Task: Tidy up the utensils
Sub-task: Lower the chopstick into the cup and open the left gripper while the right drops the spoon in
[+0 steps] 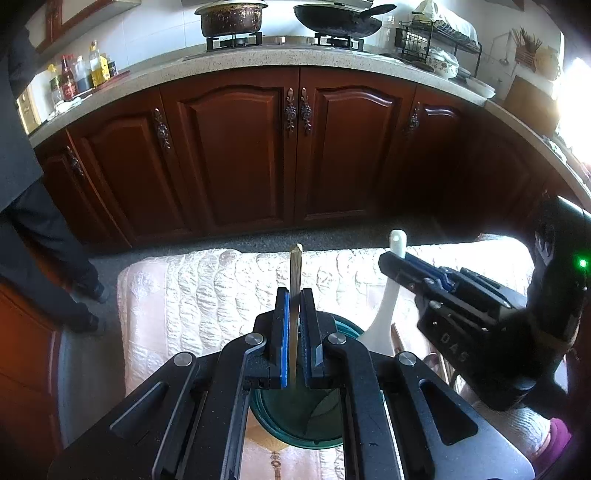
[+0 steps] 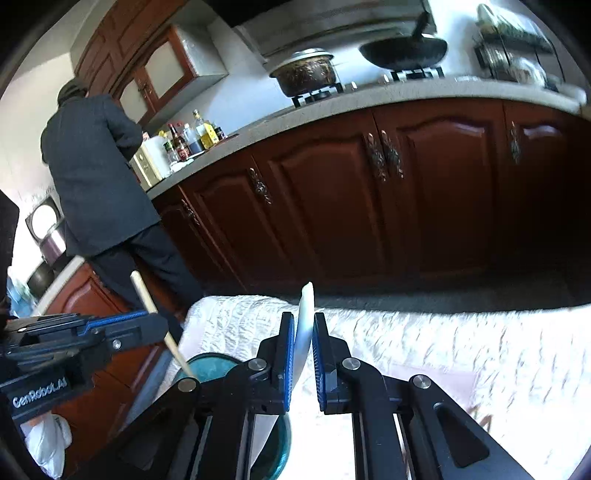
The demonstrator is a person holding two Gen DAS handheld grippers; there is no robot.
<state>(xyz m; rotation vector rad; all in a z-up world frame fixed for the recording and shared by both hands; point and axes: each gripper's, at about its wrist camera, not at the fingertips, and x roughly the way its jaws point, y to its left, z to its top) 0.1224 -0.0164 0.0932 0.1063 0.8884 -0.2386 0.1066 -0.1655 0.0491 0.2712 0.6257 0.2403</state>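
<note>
My left gripper (image 1: 294,295) is shut on a thin wooden stick (image 1: 296,266) that stands upright, its lower end reaching into a teal cup (image 1: 295,424) directly below the jaws. To the right, my right gripper (image 1: 397,260) is shut on the handle of a white paddle (image 1: 380,325), whose blade hangs beside the cup's rim. In the right wrist view the right gripper (image 2: 303,332) pinches the white paddle (image 2: 306,310) between its blue pads. There the left gripper (image 2: 147,325) holds the wooden stick (image 2: 147,295) slanting down into the teal cup (image 2: 210,365).
The cup stands on a table with a pale quilted cloth (image 1: 207,288). Brown utensils (image 1: 399,341) lie just right of the cup. Dark wooden cabinets (image 1: 236,155) and a counter with a pot (image 1: 231,18) and wok (image 1: 338,18) face me. A person (image 2: 99,177) stands at the left counter.
</note>
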